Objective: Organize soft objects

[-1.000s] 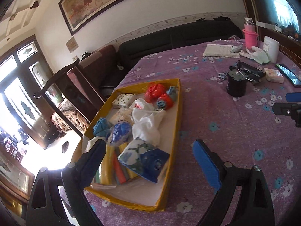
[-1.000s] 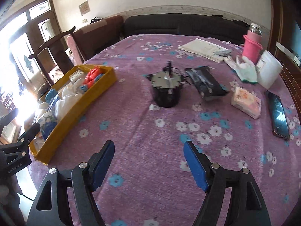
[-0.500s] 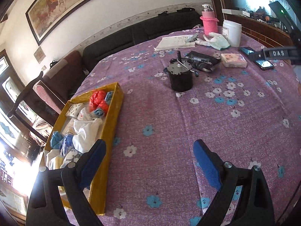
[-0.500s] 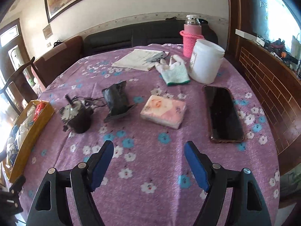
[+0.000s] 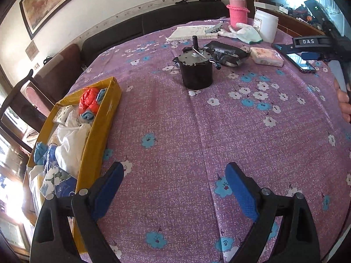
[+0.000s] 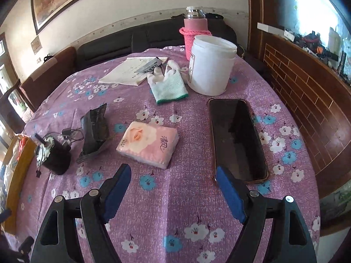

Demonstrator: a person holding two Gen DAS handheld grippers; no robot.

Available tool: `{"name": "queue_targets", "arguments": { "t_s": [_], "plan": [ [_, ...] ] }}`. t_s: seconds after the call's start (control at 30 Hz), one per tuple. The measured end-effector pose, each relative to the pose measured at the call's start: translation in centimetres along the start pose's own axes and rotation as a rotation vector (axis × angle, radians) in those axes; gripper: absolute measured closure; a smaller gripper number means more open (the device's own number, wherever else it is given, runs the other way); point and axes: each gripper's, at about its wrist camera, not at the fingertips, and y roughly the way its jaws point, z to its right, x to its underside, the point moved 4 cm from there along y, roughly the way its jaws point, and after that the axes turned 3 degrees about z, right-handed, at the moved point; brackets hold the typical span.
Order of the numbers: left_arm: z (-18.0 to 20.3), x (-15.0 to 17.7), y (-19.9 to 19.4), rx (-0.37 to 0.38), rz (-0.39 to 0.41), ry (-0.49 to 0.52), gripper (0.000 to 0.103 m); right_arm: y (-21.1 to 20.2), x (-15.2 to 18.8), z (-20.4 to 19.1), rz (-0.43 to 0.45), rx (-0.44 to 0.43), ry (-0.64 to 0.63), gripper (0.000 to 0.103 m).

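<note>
Phone (image 6: 238, 140) shows whole only rightward (leftward, yellow tray (image 5: 99, 129)).

Daylight floods both views, bright and even across the purple tablecloth (image 5: 197, 131), with only soft, short shadows under the objects. The window (image 6: 318, 6) at far right is blown out to white, and the doorway glass (image 5: 8, 197) at near left flares just as hard (detail there is lost). Fisheye distortion bends the walls, corners vignette black, focus stays fairly sharp.
</note>
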Motion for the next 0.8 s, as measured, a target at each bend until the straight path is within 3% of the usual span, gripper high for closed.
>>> {"name": "queue_targets", "arguments": {
  "t_s": [0.2,0.43,0.5,0.57,0.63,0.8],
  "plan": [
    [-1.5,0.3,-0.1,0.021,0.003,-0.055,0.01,3.9,-3.1,-2.4,-0.034,-0.026,0.029,0.02],
    [-2.6,0.7,0.1,0.036,-0.003,-0.092,0.01,5.5,-5.0,-11.2,-0.079,-0.14,-0.092,0.022],
    [-2.9,0.8,0.1,0.04,-0.006,-0.101,0.01,6.6,-4.9,-13.0,-0.102,-0.123,-0.129,0.029],
    [-3.2,1.0,0.0,0.045,-0.007,-0.109,0.01,8.0,-4.5,-13.9,-0.14,-0.101,-0.148,0.056],
    [-3.5,1.1,-0.1,0.045,-0.006,-0.117,0.01,8.8,-3.9,-14.1,-0.176,-0.12,-0.129,0.068],
    [-4.5,1.2,-0.3,0.057,0.002,-0.148,0.01,7.1,-2.3,-12.7,-0.191,-0.121,-0.082,0.073]
  ]
}}
